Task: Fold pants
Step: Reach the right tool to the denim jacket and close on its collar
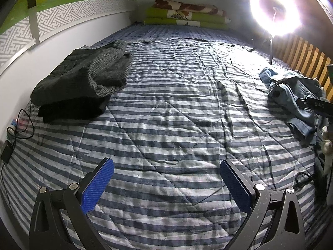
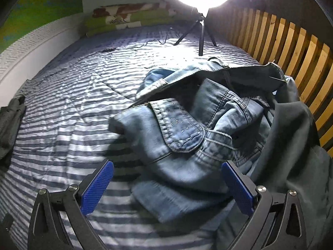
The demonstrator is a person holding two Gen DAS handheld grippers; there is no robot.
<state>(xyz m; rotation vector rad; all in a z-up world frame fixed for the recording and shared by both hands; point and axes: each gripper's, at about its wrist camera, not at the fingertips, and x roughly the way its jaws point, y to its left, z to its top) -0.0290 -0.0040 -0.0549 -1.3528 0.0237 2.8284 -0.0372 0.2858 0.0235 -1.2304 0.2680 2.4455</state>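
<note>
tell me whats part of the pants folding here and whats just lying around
Part of the job:
- crumpled blue jeans
- left gripper, open
- right gripper, open
- striped quilt as work surface

Lying about:
- folded dark clothes
- ring light on tripod
- stacked blankets
- dark garment beside the jeans

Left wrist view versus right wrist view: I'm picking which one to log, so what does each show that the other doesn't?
Only the left wrist view shows the folded dark pants stack in full and the cables at the bed edge. Only the right wrist view shows the crumpled jeans up close, between the open right gripper fingers. Both share the striped quilt, ring light and wooden slats.
</note>
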